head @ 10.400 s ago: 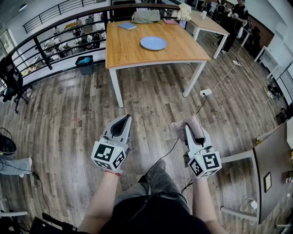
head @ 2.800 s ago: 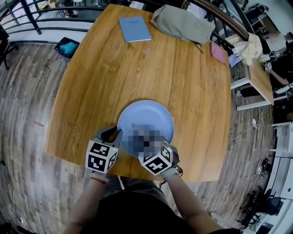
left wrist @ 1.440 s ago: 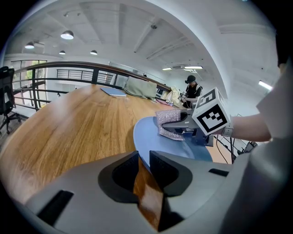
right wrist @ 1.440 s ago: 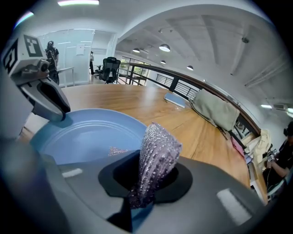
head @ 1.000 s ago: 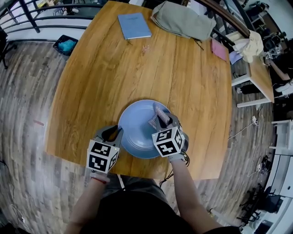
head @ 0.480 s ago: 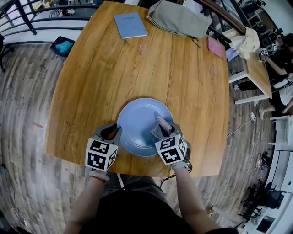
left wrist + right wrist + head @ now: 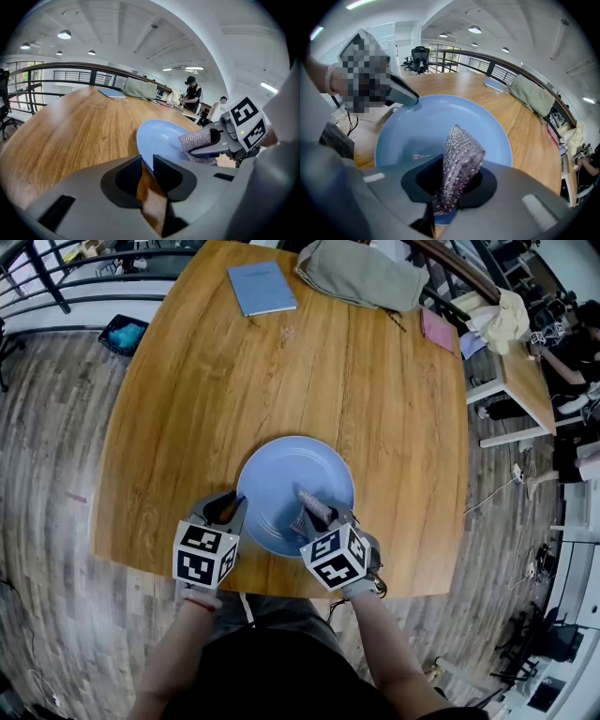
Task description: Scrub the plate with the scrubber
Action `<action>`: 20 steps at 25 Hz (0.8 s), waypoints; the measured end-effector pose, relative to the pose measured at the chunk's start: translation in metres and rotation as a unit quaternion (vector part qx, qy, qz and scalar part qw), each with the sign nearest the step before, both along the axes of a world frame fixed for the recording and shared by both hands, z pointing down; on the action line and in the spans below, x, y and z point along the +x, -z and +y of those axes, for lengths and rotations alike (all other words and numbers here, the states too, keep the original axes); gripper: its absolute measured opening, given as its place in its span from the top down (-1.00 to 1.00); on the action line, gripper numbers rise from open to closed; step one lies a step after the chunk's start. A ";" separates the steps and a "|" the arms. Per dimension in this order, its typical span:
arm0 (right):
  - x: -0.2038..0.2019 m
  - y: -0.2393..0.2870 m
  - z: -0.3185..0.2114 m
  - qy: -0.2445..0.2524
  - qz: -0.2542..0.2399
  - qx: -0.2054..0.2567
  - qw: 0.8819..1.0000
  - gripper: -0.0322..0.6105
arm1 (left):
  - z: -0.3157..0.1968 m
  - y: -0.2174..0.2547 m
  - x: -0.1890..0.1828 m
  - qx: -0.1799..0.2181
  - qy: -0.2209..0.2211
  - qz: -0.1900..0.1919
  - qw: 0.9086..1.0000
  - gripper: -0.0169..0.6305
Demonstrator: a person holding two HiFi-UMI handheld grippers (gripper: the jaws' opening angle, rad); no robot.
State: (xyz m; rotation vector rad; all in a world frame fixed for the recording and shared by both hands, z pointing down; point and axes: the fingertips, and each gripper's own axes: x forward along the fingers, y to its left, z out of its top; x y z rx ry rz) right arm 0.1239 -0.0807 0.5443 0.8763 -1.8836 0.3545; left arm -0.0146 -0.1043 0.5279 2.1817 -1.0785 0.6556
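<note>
With its fingers the left gripper (image 7: 226, 508) pinches the plate (image 7: 281, 470) rim at 8 o'clock, likely steadying it on the surface (image 7: 375, 381), while the right gripper (image 7: 320, 519) fingers clamp the scrubber (image 7: 311, 506) toward 5 o'clock.

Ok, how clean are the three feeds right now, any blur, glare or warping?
Head view: sharp, even light, fisheye bows the edges of the table. Left gripper view: heavy warping, plate clear, near jaws soft. Right gripper view: scrubber crisp, mosaic patch upper left, no glare on the plate.
</note>
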 end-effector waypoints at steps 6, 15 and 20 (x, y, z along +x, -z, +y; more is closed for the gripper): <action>-0.028 -0.001 0.004 0.044 -0.019 -0.013 0.999 0.68 | 0.000 0.000 0.001 0.000 -0.001 -0.001 1.000 0.73; -0.063 -0.001 -0.013 0.076 -0.054 -0.010 0.996 0.68 | -0.001 0.000 0.001 -0.001 -0.001 -0.003 1.000 0.73; -0.077 0.000 -0.030 0.080 -0.073 0.001 0.994 0.67 | 0.000 0.000 0.001 -0.003 0.002 -0.003 1.000 0.73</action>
